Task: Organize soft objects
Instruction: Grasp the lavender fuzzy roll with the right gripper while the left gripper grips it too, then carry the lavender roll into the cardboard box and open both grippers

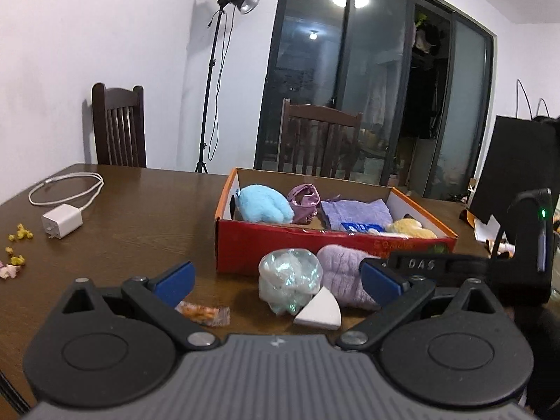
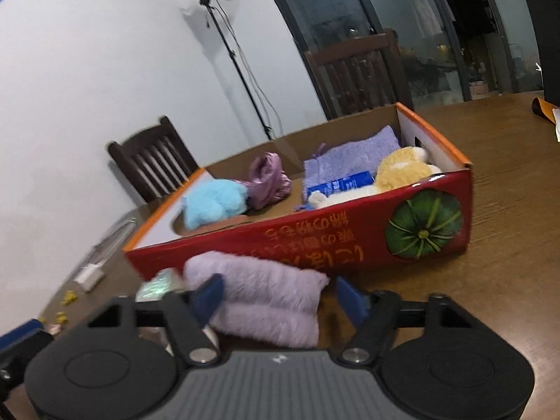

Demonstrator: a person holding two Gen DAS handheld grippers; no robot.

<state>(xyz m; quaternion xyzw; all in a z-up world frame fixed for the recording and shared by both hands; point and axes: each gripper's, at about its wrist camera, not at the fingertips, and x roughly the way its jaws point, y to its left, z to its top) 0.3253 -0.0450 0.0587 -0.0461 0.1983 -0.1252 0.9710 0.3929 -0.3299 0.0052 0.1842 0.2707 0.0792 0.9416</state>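
Observation:
A red cardboard box [image 1: 280, 250] [image 2: 315, 241] with an orange rim stands on the wooden table. Inside lie a blue plush [image 1: 266, 204] [image 2: 213, 203], a shiny purple pouch [image 1: 304, 201] [image 2: 267, 178], a lavender towel [image 1: 357, 211] [image 2: 350, 157] and a yellow plush [image 1: 411, 227] [image 2: 402, 171]. In front of the box lie a folded lilac fuzzy cloth [image 1: 344, 276] [image 2: 266, 301], a crumpled clear bag [image 1: 290, 280] and a white wedge sponge [image 1: 318, 311]. My left gripper [image 1: 278, 280] is open wide, short of these. My right gripper [image 2: 280, 299] straddles the lilac cloth; its right pad is clear of it.
A white charger with its cable [image 1: 63, 222] and yellow crumbs [image 1: 21, 232] lie at the table's left. A small snack wrapper [image 1: 203, 313] sits under the left finger. Two dark chairs, a light stand [image 1: 213, 80] and a black bag [image 1: 511, 161] stand behind.

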